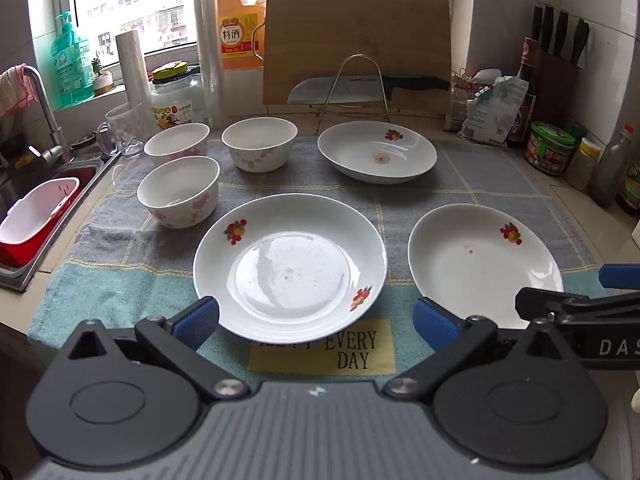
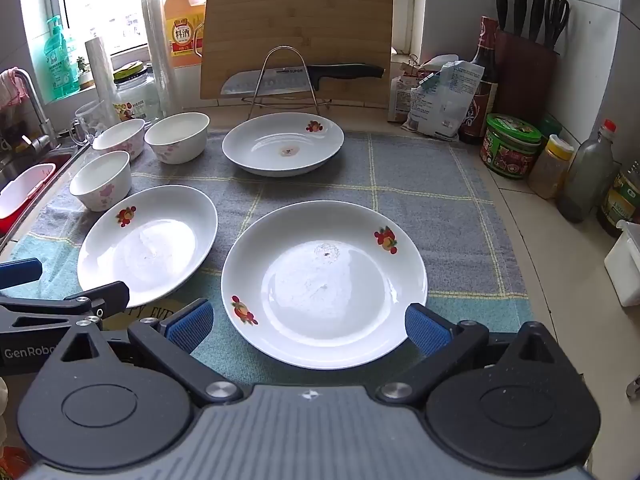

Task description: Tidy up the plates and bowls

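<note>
Since both the left gripper and the right gripper are spread wide and empty, nothing is held yet. One glazed plate lies just ahead of each (the other likewise), on the towel-covered table; stiff, slippery and breakable, they are best pinched at the near rim.

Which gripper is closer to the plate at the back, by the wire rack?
Neither clearly. The back plate lies far ahead of both. The left gripper hangs open over the near-left plate, the right gripper over the near-right plate.
</note>
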`<action>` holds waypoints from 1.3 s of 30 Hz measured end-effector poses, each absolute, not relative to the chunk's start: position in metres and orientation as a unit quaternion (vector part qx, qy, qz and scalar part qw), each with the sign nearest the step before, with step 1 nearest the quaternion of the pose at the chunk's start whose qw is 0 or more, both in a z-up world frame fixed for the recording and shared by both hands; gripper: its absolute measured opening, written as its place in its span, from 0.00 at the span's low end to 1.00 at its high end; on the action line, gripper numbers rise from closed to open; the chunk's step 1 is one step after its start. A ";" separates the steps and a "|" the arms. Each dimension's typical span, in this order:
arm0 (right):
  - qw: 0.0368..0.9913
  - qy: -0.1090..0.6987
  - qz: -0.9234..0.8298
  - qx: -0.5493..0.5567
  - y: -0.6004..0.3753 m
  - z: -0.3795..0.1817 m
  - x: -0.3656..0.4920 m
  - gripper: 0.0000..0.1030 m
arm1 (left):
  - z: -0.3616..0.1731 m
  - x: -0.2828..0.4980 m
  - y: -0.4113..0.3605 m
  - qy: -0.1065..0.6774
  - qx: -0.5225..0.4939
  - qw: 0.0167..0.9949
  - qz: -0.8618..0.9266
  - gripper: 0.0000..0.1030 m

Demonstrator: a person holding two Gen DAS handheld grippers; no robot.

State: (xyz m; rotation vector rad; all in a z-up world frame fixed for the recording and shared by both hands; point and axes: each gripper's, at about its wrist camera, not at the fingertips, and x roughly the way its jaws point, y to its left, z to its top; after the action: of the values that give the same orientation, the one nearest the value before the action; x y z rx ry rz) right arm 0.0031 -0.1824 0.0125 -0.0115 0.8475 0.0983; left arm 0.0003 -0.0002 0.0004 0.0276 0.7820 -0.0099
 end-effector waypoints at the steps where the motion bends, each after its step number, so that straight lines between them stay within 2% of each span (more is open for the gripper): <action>1: 0.911 0.409 0.048 -0.005 -0.182 0.013 0.003 1.00 | 0.001 0.000 0.000 0.381 0.014 0.925 -0.004 0.99; 39: 0.912 0.405 0.060 -0.014 -0.178 0.017 -0.006 1.00 | 0.005 -0.012 0.009 0.379 0.003 0.925 0.007 0.99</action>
State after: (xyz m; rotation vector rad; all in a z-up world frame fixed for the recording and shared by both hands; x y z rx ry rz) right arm -0.0058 -0.1779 0.0171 -0.0280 0.8353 0.1231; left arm -0.0123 0.0086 0.0054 0.0057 0.7770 0.0144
